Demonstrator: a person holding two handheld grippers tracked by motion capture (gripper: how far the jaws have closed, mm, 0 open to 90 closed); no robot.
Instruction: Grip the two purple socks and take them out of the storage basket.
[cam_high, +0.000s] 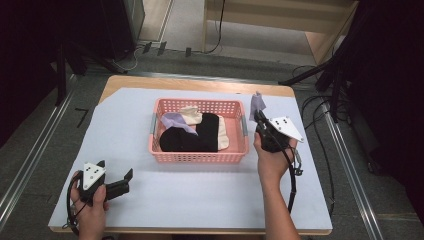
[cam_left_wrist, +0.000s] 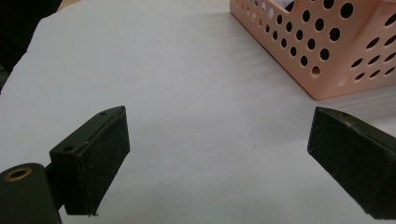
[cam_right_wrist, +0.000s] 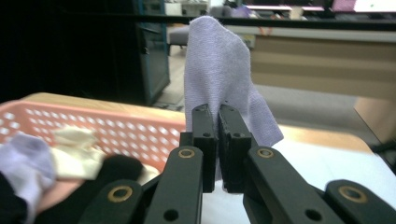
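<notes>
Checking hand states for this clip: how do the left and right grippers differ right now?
The left gripper has its jaws wide apart with nothing between them; the right gripper is shut on a lilac sock. The left sits near the table's front corner; the right is beside the pink basket's right end. Both are hand-held, with black jaws.

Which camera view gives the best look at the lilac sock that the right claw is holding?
The right gripper view: the lilac sock stands large and sharp there, pinched between the shut jaws of the right claw. The high view shows it small, beside the pink basket.
</notes>
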